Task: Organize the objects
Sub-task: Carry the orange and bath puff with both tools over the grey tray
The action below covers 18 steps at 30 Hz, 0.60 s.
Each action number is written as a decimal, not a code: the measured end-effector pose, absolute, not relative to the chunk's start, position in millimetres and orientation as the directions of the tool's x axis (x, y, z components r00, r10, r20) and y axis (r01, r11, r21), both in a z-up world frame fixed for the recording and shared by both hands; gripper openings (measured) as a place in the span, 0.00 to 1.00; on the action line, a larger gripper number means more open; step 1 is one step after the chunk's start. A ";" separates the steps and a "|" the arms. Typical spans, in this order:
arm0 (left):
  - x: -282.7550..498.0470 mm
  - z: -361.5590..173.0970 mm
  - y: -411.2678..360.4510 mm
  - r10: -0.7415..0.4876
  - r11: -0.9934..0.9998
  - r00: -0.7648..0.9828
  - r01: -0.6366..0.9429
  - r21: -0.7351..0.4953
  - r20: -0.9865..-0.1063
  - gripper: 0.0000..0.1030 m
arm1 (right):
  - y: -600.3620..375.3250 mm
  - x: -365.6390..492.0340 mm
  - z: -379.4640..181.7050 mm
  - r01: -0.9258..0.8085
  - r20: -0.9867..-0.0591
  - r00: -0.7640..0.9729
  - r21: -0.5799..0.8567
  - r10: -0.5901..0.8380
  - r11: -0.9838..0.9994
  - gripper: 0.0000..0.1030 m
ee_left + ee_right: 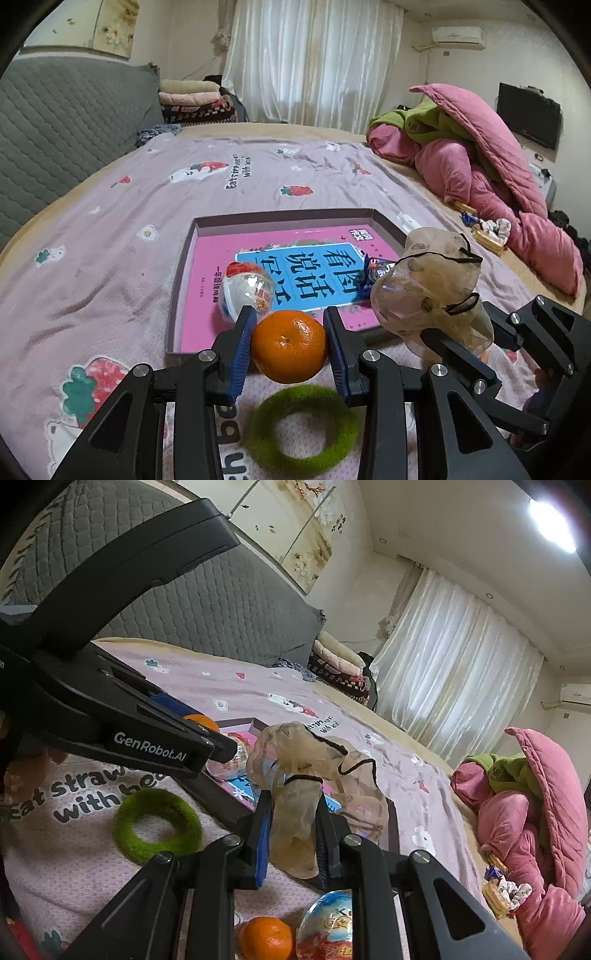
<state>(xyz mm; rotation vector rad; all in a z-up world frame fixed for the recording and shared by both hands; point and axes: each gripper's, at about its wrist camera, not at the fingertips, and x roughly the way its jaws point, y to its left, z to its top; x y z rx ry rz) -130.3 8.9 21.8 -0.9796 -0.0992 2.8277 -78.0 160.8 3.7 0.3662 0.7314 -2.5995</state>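
On the bedsheet (122, 229), printed "eat strawberries with bear", a shallow box (184, 280) is laid. "GenRobot.AI" is read on the left gripper (290, 345), clamped on an orange (290, 345) near the box. A sheer scrunchie (295, 812) is pinched by the right gripper (293, 834).

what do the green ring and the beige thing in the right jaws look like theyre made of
Green ring: looks like felted wool or plush, matte, with a fuzzy blurred edge and no shine. Beige thing: seems a sheer organza-like fabric, slightly glossy; the bedding shows through it, it crumples softly, and thin black cord runs along its edges.
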 end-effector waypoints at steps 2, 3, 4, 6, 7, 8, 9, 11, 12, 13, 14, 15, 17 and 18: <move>-134.1 20.7 10.2 0.168 -0.986 -0.774 -0.123 -0.115 -0.611 0.37 | 161.9 -80.1 4.6 0.453 -0.352 -0.881 -0.427 -0.317 -0.783 0.20; -135.8 20.5 10.6 0.169 -0.986 -0.775 -0.125 -0.114 -0.609 0.37 | 162.9 -81.0 4.8 0.452 -0.352 -0.881 -0.423 -0.317 -0.786 0.20; -136.9 20.2 11.9 0.169 -0.986 -0.775 -0.127 -0.113 -0.609 0.37 | 163.7 -82.8 5.7 0.453 -0.353 -0.880 -0.416 -0.319 -0.789 0.20; -138.3 20.9 11.9 0.168 -0.986 -0.781 -0.127 -0.110 -0.601 0.37 | 165.5 -86.1 7.3 0.451 -0.354 -0.879 -0.404 -0.319 -0.796 0.20; -139.5 21.6 11.9 0.167 -0.986 -0.783 -0.128 -0.108 -0.599 0.37 | 166.5 -87.5 8.3 0.448 -0.353 -0.880 -0.403 -0.317 -0.798 0.20; -140.6 22.2 11.5 0.169 -0.986 -0.784 -0.129 -0.109 -0.597 0.37 | 167.5 -88.4 9.1 0.446 -0.351 -0.882 -0.401 -0.315 -0.800 0.20; -142.3 23.4 10.9 0.169 -0.986 -0.787 -0.129 -0.110 -0.593 0.37 | 168.5 -89.6 10.6 0.441 -0.347 -0.884 -0.398 -0.314 -0.804 0.20; -144.3 25.4 10.3 0.168 -0.986 -0.792 -0.130 -0.107 -0.587 0.37 | 170.9 -93.6 14.2 0.442 -0.346 -0.883 -0.383 -0.317 -0.811 0.20; -146.0 26.5 9.8 0.166 -0.986 -0.795 -0.129 -0.104 -0.584 0.37 | 172.4 -96.9 16.6 0.443 -0.346 -0.882 -0.371 -0.321 -0.816 0.20; -148.0 27.5 9.3 0.168 -0.986 -0.796 -0.132 -0.105 -0.581 0.37 | 174.0 -100.8 19.5 0.445 -0.350 -0.879 -0.356 -0.324 -0.822 0.20; -149.6 28.1 9.2 0.171 -0.985 -0.796 -0.136 -0.104 -0.581 0.37 | 175.1 -103.6 21.7 0.447 -0.352 -0.876 -0.342 -0.329 -0.826 0.20; -151.2 28.5 9.0 0.172 -0.985 -0.797 -0.138 -0.103 -0.579 0.37 | 176.9 -107.3 24.8 0.448 -0.351 -0.875 -0.326 -0.333 -0.832 0.20; -154.5 28.1 10.3 0.178 -0.984 -0.801 -0.151 -0.096 -0.572 0.37 | 181.7 -116.3 31.1 0.444 -0.352 -0.874 -0.295 -0.336 -0.846 0.20; -157.0 27.4 11.0 0.173 -0.985 -0.802 -0.151 -0.087 -0.572 0.37 | 184.3 -120.0 33.5 0.443 -0.350 -0.874 -0.285 -0.338 -0.850 0.20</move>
